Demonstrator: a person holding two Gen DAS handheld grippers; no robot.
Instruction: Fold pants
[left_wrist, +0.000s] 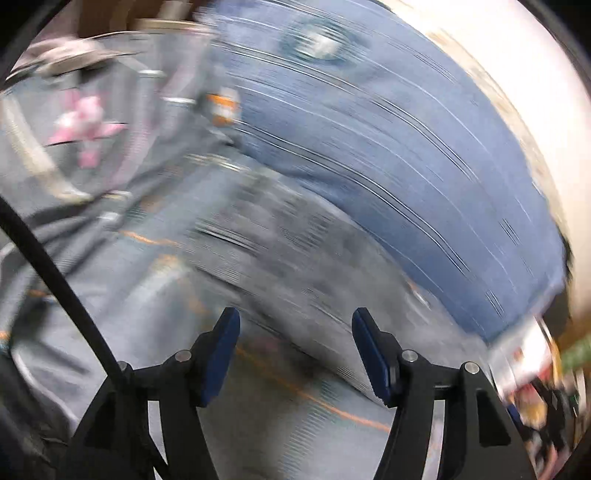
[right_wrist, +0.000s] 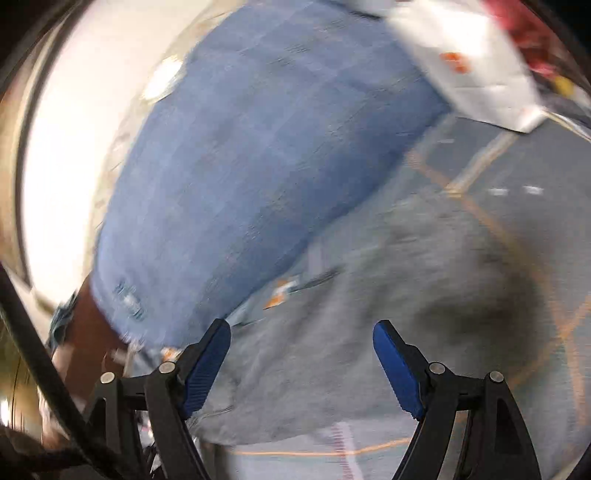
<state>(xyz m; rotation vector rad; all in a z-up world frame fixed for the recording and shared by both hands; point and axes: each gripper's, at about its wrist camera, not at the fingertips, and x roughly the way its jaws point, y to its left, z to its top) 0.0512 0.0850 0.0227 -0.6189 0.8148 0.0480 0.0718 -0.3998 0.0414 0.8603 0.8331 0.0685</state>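
Both views are motion-blurred. Grey pants (left_wrist: 280, 251) lie spread on a grey quilt with orange stitching, just ahead of my left gripper (left_wrist: 295, 321), which is open and empty above them. In the right wrist view the grey pants (right_wrist: 369, 295) lie under and ahead of my right gripper (right_wrist: 301, 336), also open and empty. A fold or dark shadow shows on the cloth to the right of it.
A blue cloth (left_wrist: 388, 147) covers the surface beyond the pants; it also shows in the right wrist view (right_wrist: 258, 147). A white sheet or bag (right_wrist: 472, 66) lies at the far right. Pink-patterned fabric (left_wrist: 85, 122) is at the left. Clutter (left_wrist: 535, 387) sits at the right edge.
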